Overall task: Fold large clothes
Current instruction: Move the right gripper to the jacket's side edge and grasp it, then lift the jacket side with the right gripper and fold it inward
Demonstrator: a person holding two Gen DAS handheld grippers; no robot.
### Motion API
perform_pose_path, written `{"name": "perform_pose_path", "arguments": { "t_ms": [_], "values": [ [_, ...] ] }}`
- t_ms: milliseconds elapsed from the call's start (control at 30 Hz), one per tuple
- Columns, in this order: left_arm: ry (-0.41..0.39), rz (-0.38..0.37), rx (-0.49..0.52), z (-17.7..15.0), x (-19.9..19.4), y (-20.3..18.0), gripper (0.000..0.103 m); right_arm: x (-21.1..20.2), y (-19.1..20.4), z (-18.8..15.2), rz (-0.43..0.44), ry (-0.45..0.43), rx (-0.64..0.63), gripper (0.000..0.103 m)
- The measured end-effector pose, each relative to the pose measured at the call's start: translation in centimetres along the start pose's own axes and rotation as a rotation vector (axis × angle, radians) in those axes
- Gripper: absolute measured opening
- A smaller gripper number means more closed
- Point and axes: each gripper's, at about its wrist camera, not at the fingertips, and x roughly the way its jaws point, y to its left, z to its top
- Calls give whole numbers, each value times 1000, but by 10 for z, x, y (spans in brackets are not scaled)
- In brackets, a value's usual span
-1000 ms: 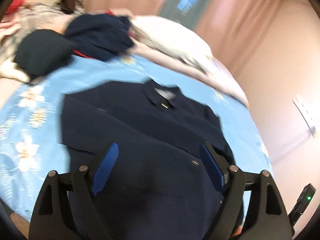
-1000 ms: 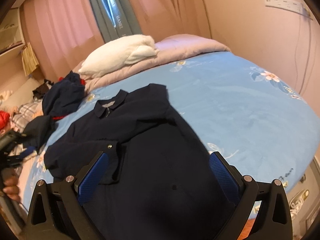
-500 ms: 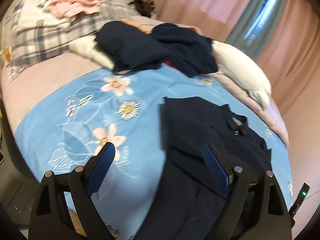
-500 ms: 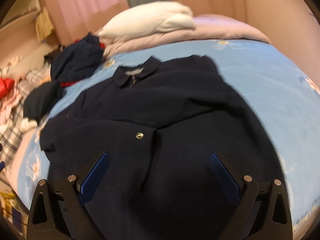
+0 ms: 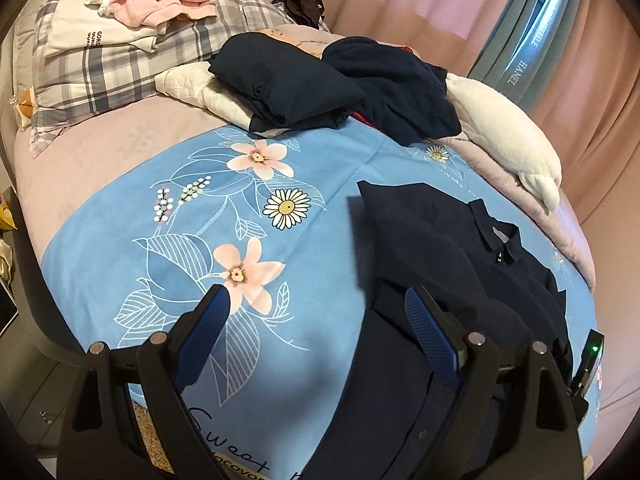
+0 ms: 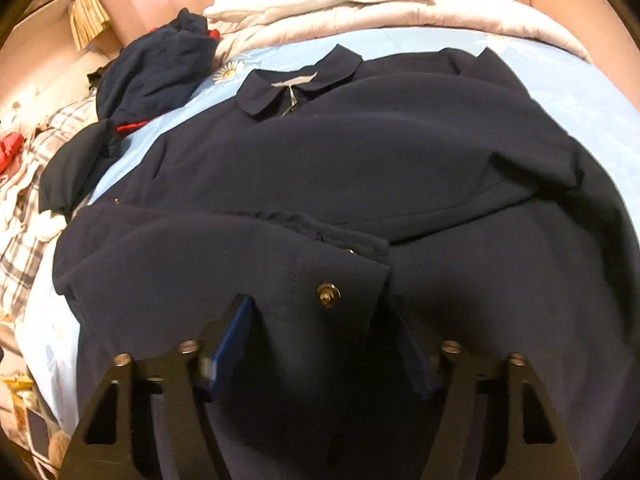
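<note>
My left view is bright and sharp: daylight comes through the window strip (image 5: 536, 40) between the pink curtains (image 5: 420, 0), and the blue bedsheet (image 5: 192, 240) shows its flower print crisply. A soft shadow lies on the sheet beside the navy jacket (image 5: 440, 248). My right view is dimmer and warmer, with slight blur; my right fingers (image 6: 230, 344) smear at their edges. There the jacket (image 6: 360, 168) reads as a near-black mass with few folds visible. Both views bow strongly at the rim, with dark corners.
</note>
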Motion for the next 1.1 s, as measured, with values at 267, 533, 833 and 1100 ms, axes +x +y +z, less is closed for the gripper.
{"name": "perform_pose_path", "arguments": {
  "t_ms": [267,533,833,1100],
  "values": [
    [5,-8,3,-2,2,-1,89,-12,11,3,-41,-41,-65,19],
    [11,-9,8,-3,5,-2,89,-88,41,29,9,-208,-149,12],
    [24,-3,9,0,17,1,89,-164,101,77,15,-387,-292,10],
    [50,-10,68,6,43,-17,89,-196,155,121,-43,-511,-385,9]
  ]
}}
